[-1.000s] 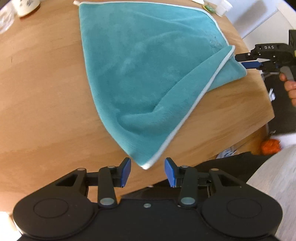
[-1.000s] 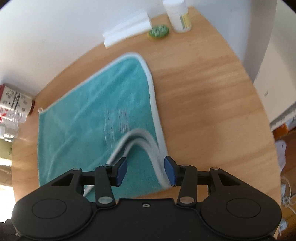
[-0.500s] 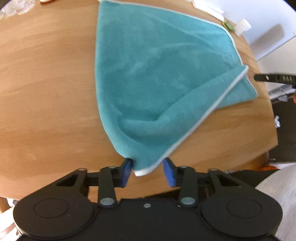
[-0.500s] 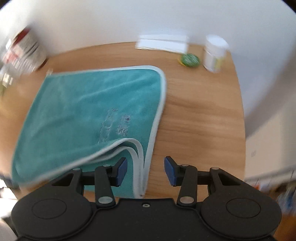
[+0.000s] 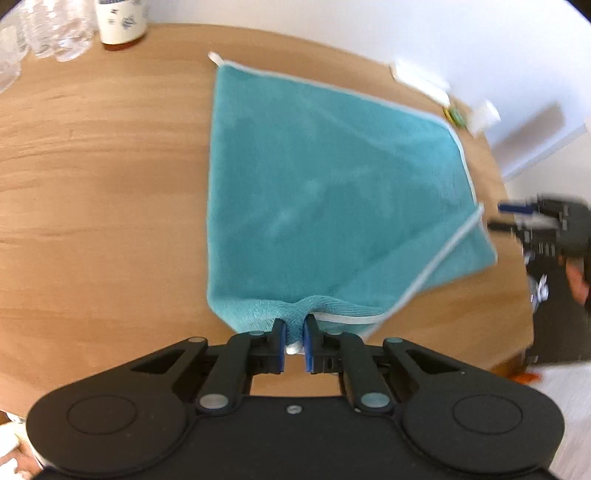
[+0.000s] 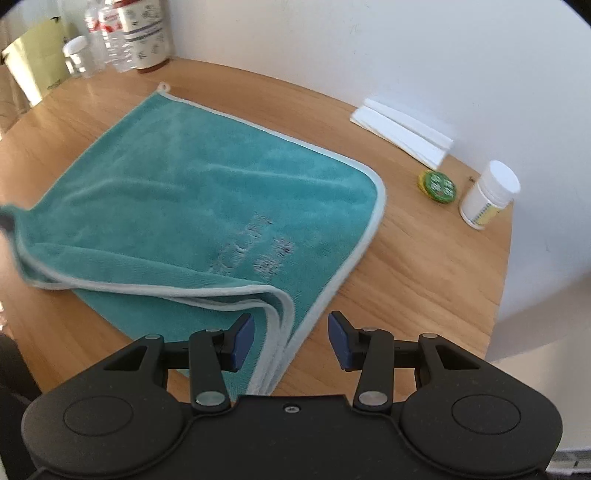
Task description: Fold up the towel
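Note:
A teal towel (image 5: pixel 314 192) with a pale hem lies on the round wooden table (image 5: pixel 92 184), folded once. My left gripper (image 5: pixel 294 341) is shut on the towel's near corner, the cloth bunched between its blue pads. The right gripper (image 5: pixel 517 214) shows blurred at the right edge of the left wrist view, just off the towel's right corner. In the right wrist view the towel (image 6: pixel 207 206) spreads ahead, and my right gripper (image 6: pixel 291 341) stands open with the doubled hem corner lying between its fingers, not pinched.
A white pill bottle (image 6: pixel 487 195), a green round tin (image 6: pixel 437 186) and a white folded packet (image 6: pixel 402 131) sit at the far right by the wall. Water bottles and a printed jar (image 6: pixel 144 33) stand far left. The table edge (image 6: pixel 495 314) curves close on the right.
My left gripper went from open around the near corner to shut on it. The right gripper swung round and now has the doubled hem between its open fingers.

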The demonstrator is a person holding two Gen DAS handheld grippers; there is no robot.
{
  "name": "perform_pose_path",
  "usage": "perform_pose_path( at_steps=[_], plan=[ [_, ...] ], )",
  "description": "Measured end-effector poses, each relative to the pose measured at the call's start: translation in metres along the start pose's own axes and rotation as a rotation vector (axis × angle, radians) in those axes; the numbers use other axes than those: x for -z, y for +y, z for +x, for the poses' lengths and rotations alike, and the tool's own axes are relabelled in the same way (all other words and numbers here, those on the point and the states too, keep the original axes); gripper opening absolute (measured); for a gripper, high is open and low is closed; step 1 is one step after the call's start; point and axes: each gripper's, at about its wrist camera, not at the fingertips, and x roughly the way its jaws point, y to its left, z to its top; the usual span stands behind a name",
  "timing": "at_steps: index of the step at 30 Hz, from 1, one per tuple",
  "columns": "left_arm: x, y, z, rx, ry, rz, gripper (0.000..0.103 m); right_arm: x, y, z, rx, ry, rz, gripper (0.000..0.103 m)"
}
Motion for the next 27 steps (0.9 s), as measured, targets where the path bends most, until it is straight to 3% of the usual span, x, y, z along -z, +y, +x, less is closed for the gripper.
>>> perform_pose_path(
  at_steps=[2, 5, 11, 13, 15, 17, 20, 21, 25, 27],
  plan=[
    [-0.01, 0.003, 0.003, -0.011, -0.013, -0.032, 0.009, 0.001, 0.006, -0.001, 0.01, -0.01, -0.058, 0.049],
    [-0.027, -0.002, 0.007, -0.038, -0.054, 0.005, 0.009, 0.0, 0.009, -0.001, 0.006, 0.003, -0.108, 0.049],
    [-0.062, 0.013, 0.024, -0.061, -0.061, -0.048, 0.009, -0.005, 0.014, 0.003, 0.012, 0.013, -0.174, 0.049],
    [-0.072, 0.018, 0.027, -0.08, -0.065, -0.05, 0.013, -0.009, 0.014, 0.006, 0.013, 0.011, -0.183, 0.049],
    [-0.079, 0.019, 0.026, -0.082, -0.074, -0.027, 0.029, -0.013, 0.013, 0.009, 0.007, 0.013, -0.186, 0.049],
    [-0.083, 0.015, 0.018, -0.081, -0.091, 0.076, 0.037, -0.017, 0.012, 0.009, -0.025, 0.008, -0.197, 0.049],
    [-0.081, 0.006, 0.013, -0.091, -0.079, 0.267, 0.039, -0.023, 0.011, 0.013, -0.081, 0.014, -0.219, 0.049],
    [-0.078, 0.002, 0.013, -0.099, -0.057, 0.37, 0.04, -0.024, 0.009, 0.016, -0.105, 0.022, -0.226, 0.049],
    [-0.068, -0.006, 0.018, -0.097, 0.013, 0.59, 0.041, -0.03, 0.005, 0.028, -0.138, 0.065, -0.254, 0.05],
    [-0.065, -0.008, 0.023, -0.088, 0.032, 0.65, 0.041, -0.032, 0.002, 0.035, -0.15, 0.088, -0.259, 0.05]
  ],
)
